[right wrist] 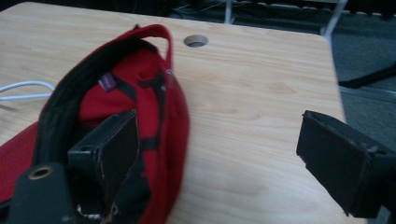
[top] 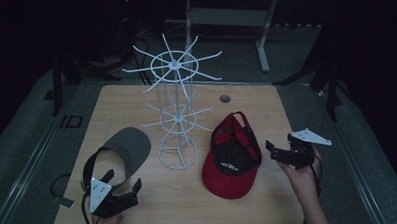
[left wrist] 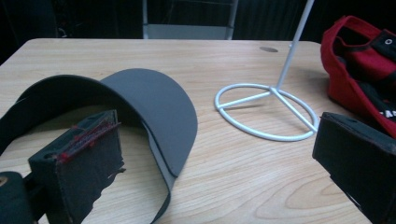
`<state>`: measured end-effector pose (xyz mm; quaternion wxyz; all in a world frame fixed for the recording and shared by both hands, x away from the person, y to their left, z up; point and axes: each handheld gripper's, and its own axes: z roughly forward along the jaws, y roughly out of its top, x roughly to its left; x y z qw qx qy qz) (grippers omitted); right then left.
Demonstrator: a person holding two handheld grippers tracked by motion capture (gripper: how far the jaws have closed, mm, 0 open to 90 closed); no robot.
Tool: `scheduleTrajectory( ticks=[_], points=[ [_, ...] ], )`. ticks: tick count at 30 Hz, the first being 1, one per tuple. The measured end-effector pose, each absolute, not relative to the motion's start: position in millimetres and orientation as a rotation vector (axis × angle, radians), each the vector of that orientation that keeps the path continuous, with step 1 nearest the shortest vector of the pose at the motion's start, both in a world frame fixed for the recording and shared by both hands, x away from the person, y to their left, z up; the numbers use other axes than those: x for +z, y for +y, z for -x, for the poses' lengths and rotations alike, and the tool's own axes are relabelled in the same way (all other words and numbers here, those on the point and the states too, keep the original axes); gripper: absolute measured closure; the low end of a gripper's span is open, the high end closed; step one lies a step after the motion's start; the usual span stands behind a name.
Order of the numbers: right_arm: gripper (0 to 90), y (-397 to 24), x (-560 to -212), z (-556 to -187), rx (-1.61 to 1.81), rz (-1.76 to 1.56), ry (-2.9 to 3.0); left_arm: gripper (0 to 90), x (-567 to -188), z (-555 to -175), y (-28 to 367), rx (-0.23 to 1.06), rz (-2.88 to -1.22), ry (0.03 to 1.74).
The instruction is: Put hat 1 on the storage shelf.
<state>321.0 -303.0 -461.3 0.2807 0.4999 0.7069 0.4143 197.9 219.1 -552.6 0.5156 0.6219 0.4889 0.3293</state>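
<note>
A grey visor (top: 127, 147) lies at the table's left, and its brim (left wrist: 154, 102) is in front of my left gripper (top: 123, 180). That gripper is open near the front edge, with its jaws (left wrist: 215, 154) wide apart and nothing between them. A red cap (top: 232, 158) lies upside down right of centre. My right gripper (top: 281, 145) is open just right of the cap. In the right gripper view one jaw overlaps the cap's side (right wrist: 116, 93) and the other stands over bare wood (right wrist: 229, 158). I cannot tell if it touches the cap.
A white wire hat rack (top: 176, 93) stands mid-table on a ring base (left wrist: 266, 112), with spoked arms at two levels. A cable hole (top: 225, 98) is at the back. Dark stands and a desk frame (top: 263, 19) are beyond the table.
</note>
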Motion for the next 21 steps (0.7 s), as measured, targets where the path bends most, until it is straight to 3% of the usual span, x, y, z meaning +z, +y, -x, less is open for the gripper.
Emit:
scheduleTrajectory(
  ticks=[13, 21],
  points=[
    [16.6, -256, -480, -353, 1.086, -1.258, 2.035, 1.8, -551, -196, 219, 0.806, -1.495, 1.152],
    [19.7, -235, -510, -365, 0.950, -1.224, 2.094, 1.8, -550, -196, 218, 0.797, -1.491, 1.152]
  ],
)
